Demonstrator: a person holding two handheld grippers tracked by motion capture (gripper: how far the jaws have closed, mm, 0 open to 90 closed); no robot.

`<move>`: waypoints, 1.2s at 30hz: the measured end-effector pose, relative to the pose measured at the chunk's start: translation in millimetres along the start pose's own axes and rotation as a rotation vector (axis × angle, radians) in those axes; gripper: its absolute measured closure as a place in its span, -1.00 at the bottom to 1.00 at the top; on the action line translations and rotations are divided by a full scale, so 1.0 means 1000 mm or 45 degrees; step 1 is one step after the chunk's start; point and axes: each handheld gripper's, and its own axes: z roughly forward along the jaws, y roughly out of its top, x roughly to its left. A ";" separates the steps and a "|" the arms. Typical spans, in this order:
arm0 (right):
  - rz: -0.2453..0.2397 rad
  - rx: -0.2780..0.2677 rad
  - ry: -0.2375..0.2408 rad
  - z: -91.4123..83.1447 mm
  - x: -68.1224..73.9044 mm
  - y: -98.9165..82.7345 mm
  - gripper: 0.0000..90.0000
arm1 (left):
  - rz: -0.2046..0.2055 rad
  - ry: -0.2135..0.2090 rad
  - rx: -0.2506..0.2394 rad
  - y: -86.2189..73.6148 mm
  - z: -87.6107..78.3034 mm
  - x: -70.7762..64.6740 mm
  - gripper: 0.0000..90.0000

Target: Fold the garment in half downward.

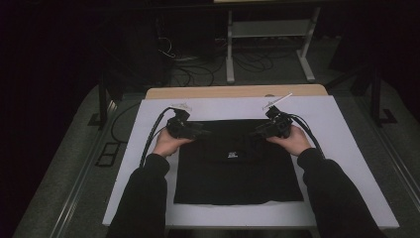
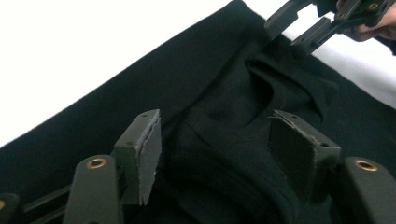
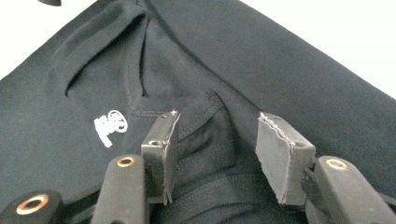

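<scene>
Black jaws on both tools are partway apart, each straddling a raised fold of fabric, pads not pinching it yet. The left gripper (image 1: 198, 132) sits at the left top corner of the black garment (image 1: 237, 173), the right gripper (image 1: 261, 132) at the right top corner. It's lying folded flat on the white table (image 1: 322, 114), small white logo (image 3: 109, 127) facing up.

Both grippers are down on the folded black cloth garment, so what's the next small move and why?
Probably close both grippers until the pads pinch cloth. The left gripper and right gripper each straddle a raised fold of the black cloth garment, yet a gap remains beside the pads, so neither grips it yet.
</scene>
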 end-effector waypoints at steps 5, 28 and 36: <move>0.004 0.008 -0.003 0.002 -0.001 -0.002 0.15 | -0.011 0.017 0.054 -0.007 0.006 0.005 0.00; -0.013 0.071 0.006 0.021 -0.003 -0.007 0.75 | -0.081 0.016 0.080 -0.016 0.025 0.013 0.66; -0.013 0.056 0.053 0.018 -0.003 -0.007 0.87 | -0.075 -0.014 0.061 -0.013 0.020 0.008 0.87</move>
